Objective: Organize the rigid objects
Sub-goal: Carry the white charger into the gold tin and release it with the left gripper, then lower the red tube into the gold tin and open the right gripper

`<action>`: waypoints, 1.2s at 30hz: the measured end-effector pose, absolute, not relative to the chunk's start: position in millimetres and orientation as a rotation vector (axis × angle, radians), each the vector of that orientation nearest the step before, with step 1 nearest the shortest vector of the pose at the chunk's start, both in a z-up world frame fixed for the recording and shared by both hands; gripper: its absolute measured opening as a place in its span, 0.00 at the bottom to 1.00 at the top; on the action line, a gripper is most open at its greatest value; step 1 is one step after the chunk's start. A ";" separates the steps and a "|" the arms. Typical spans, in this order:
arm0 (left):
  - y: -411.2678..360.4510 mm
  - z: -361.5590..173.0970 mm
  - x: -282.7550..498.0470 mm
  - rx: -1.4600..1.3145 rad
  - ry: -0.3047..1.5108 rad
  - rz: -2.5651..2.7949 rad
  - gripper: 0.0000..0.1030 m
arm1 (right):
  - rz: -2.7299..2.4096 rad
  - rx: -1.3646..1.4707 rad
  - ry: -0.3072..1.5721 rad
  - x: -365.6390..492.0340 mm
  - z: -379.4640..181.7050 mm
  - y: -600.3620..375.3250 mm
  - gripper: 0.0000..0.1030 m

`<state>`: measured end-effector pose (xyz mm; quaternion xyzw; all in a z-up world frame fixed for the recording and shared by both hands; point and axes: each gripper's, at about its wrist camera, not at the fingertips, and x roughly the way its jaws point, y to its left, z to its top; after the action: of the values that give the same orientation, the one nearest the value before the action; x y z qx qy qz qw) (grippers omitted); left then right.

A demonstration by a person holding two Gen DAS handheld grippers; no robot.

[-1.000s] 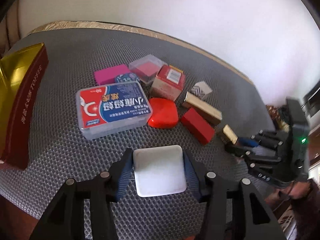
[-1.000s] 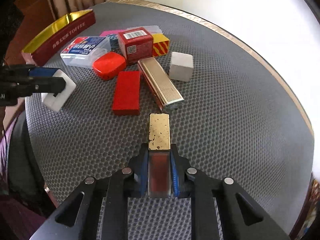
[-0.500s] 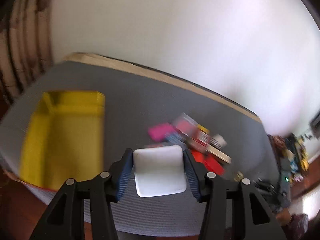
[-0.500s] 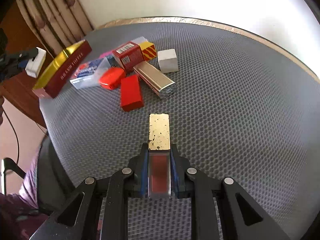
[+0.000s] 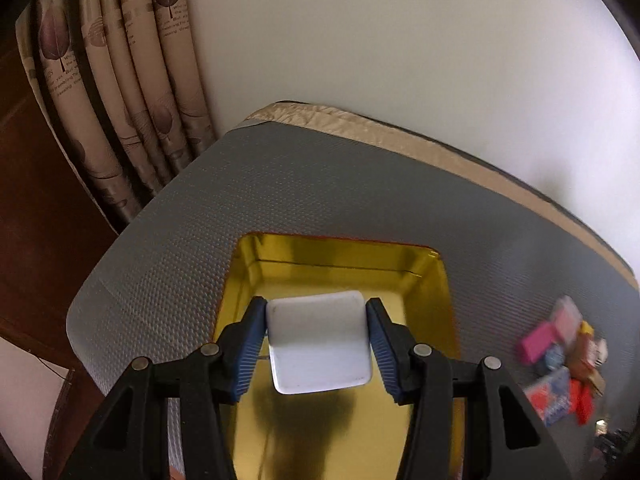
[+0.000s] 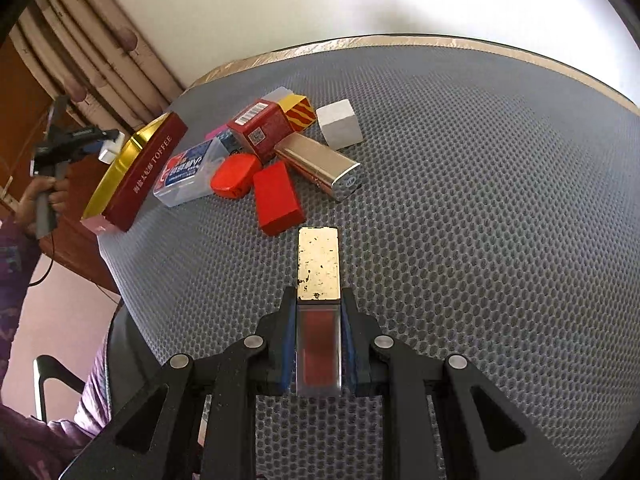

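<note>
The left gripper (image 5: 316,350) is tilted steeply downward over the open gold tin (image 5: 436,280), and its blue pads are clamped on both sides of a flat white box (image 5: 318,346). The box hangs above the tin's shiny floor, where its dark shadow falls; it does not touch the floor as far as I can see. The tin stands on the grey mesh mat (image 5: 280,192) near the corner by the curtain (image 5: 120,80).

In the right wrist view the same left gripper (image 6: 108,148) appears small at the far left, with the person's hand (image 6: 46,196) closed around its handle and a purple sleeve (image 6: 8,264) below it. There the red side of the tin, with the word TOFFEE, is turned to the camera.

The right gripper (image 6: 319,344) also points down toward the mat, and its jaws are pressed on a narrow lipstick tube (image 6: 319,300) with a worn gold cap and a red body. The tube seems to be lifted a little off the mat, but this is hard to judge from above.

Beyond it lie the other objects in a loose group: a red box (image 6: 276,196), a gold metal case (image 6: 320,162), a white cube (image 6: 340,124), a red carton (image 6: 262,128), a clear plastic case (image 6: 188,172) and a rounded red case (image 6: 234,174).
</note>
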<state>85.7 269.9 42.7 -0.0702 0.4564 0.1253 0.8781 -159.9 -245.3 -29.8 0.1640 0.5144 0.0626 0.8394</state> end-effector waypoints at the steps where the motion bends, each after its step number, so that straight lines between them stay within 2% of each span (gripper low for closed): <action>1: 273.8 40.3 89.5 -0.142 0.956 0.260 0.50 | 0.131 0.348 1.087 -160.8 -28.1 -247.5 0.17; 13: 294.9 3.8 119.7 -0.115 1.005 0.302 0.49 | 0.116 0.382 1.097 -155.3 -29.6 -246.5 0.17; 22: 274.9 27.2 115.4 0.058 0.936 0.335 0.54 | 0.124 0.380 1.080 -149.5 -21.1 -242.2 0.17; 31: 263.1 80.9 24.4 -0.104 0.792 0.347 0.54 | 0.198 0.360 1.051 -133.8 3.3 -214.4 0.17; 36: 254.2 82.4 -51.6 -0.233 0.818 0.326 0.54 | 0.314 0.347 1.019 -101.2 30.0 -168.0 0.18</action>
<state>-51.6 254.2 82.4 -0.1123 0.3952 0.1574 0.8980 -101.2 -168.0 30.0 0.1646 0.4834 0.1491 0.8467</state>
